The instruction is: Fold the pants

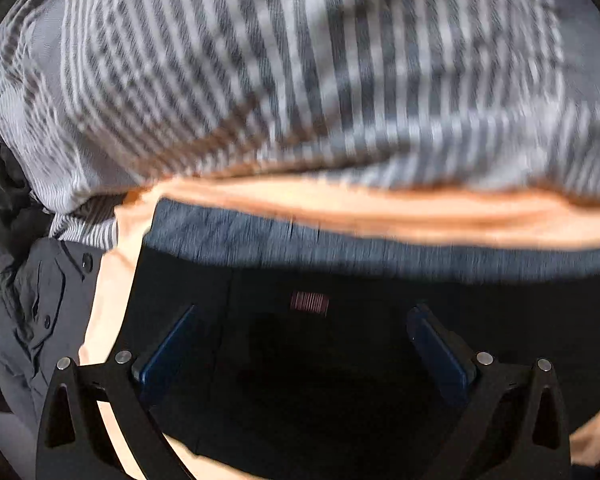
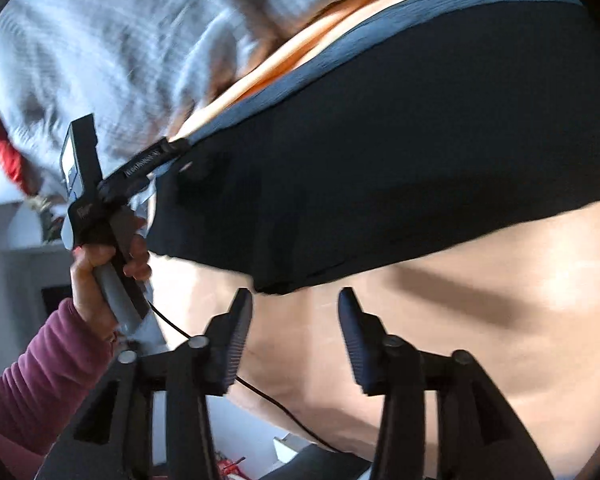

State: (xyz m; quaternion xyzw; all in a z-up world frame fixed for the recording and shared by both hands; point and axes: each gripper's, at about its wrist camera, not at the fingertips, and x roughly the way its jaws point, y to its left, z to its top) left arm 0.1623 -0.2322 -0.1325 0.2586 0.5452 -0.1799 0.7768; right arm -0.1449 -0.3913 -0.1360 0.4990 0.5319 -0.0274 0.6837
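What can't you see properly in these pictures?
- Left wrist view: print on the pink label, smeared by blur.
- Left wrist view: what the striped cloth is, blurred and cut off at the edge.
- Right wrist view: legs of the black pants, past the picture's edge.

Striped grey bedding (image 1: 300, 60) across top of frame; peach sheet (image 2: 480, 312) lower right; pale wall (image 2: 0, 184) far left.

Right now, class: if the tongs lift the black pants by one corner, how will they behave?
Probably floppy: the black pants drape with a wavy lower edge over the peach surface. Likely light, being thin cloth. The grey waistband looks somewhat firmer.
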